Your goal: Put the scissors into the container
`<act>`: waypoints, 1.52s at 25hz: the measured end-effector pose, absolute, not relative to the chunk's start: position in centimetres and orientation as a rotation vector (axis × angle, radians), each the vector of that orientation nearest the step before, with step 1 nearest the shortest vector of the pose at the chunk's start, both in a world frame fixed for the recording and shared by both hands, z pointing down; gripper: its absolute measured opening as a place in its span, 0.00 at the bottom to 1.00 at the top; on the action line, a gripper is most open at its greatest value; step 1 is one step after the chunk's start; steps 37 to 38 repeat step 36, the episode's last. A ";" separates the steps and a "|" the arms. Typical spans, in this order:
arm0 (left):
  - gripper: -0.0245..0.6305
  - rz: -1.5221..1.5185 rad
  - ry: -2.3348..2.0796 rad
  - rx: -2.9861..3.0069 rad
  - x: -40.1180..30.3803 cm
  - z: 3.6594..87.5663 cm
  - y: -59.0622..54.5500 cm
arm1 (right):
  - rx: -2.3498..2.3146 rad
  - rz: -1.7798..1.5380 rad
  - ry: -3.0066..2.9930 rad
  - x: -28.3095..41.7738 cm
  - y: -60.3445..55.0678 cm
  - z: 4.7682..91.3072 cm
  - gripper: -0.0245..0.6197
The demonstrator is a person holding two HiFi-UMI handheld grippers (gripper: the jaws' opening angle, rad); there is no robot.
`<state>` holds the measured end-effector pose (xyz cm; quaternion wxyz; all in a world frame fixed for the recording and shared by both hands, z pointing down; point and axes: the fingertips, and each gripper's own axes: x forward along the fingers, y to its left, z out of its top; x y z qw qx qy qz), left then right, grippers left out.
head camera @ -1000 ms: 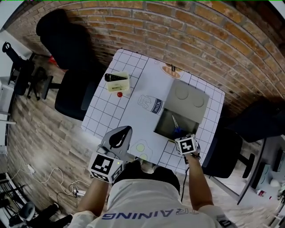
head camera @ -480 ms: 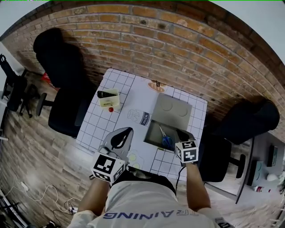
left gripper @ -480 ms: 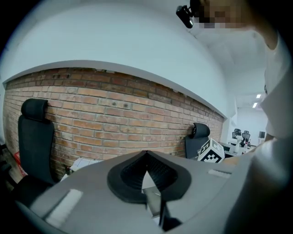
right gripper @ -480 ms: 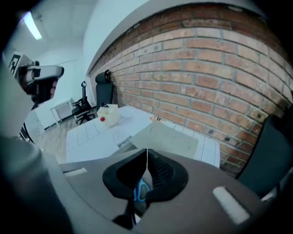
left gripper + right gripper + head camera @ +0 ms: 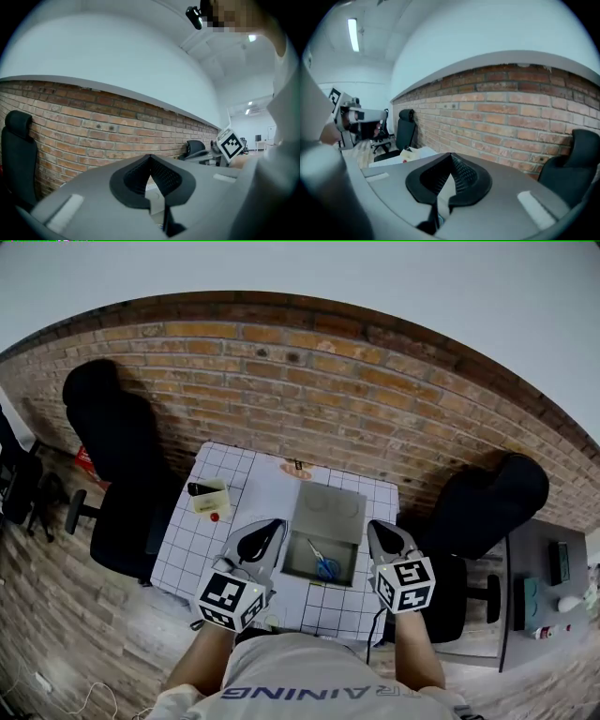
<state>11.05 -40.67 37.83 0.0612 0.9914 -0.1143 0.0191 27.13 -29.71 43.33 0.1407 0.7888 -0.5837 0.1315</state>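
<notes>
Got the scissors (image 5: 323, 564) lying inside the open grey container (image 5: 293, 562), blue handles at the near end, lid (image 5: 328, 509) flipped back behind. Holding the left gripper (image 5: 276, 522) (image 5: 150, 157) and right gripper (image 5: 374, 525) (image 5: 451, 155) either side of it, both pinched shut on nothing. Also spotting a small yellow tray (image 5: 210, 501) further left with something dark in it, red ball (image 5: 214, 517) just beside.
</notes>
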 end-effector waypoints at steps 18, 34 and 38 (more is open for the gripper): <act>0.04 -0.048 -0.259 3.064 14.7 32.9 -38.2 | 2.625 0.017 -1.688 28.7 -23.6 31.9 0.06; 0.04 -0.031 -0.281 3.077 15.3 33.3 -39.0 | 2.585 0.034 -1.696 29.8 -25.6 33.2 0.06; 0.04 -0.029 -0.283 3.077 15.4 33.2 -39.2 | 2.574 0.043 -1.704 29.9 -26.0 33.4 0.06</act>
